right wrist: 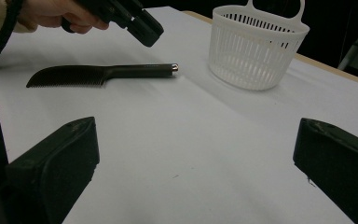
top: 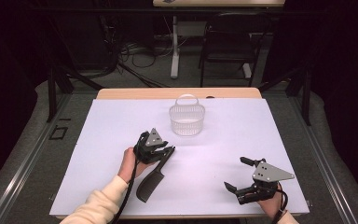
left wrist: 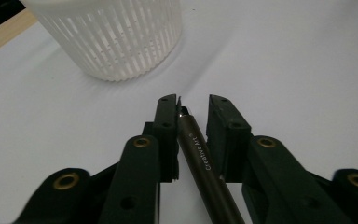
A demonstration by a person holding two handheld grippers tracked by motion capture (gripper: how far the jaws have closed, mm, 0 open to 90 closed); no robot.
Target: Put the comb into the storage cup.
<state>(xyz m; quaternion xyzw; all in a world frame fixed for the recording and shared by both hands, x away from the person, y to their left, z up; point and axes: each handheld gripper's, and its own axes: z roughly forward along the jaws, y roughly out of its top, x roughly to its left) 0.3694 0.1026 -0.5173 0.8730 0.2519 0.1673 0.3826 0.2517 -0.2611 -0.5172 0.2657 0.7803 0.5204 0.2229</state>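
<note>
Step in hand: grasping the comb by its handle, probably to carry it to the basket.
Comb: black, flat on the white table, handle end pointing toward the basket, toothed end nearer the person.
Left claw: set over the handle tip; in the left gripper view the handle runs between the jaws, against one pad, with a gap to the other. Jaws narrowed but not clamped.
Right claw: jaws spread wide, nothing between them, resting near the table's right front, well apart from the comb.
Basket: white, slatted, upright, handle up, beyond the comb; looks empty.
Next move: likely to need the jaws closing until both pads bear on the handle, then a level lift so that the long toothed end does not swing.
</note>
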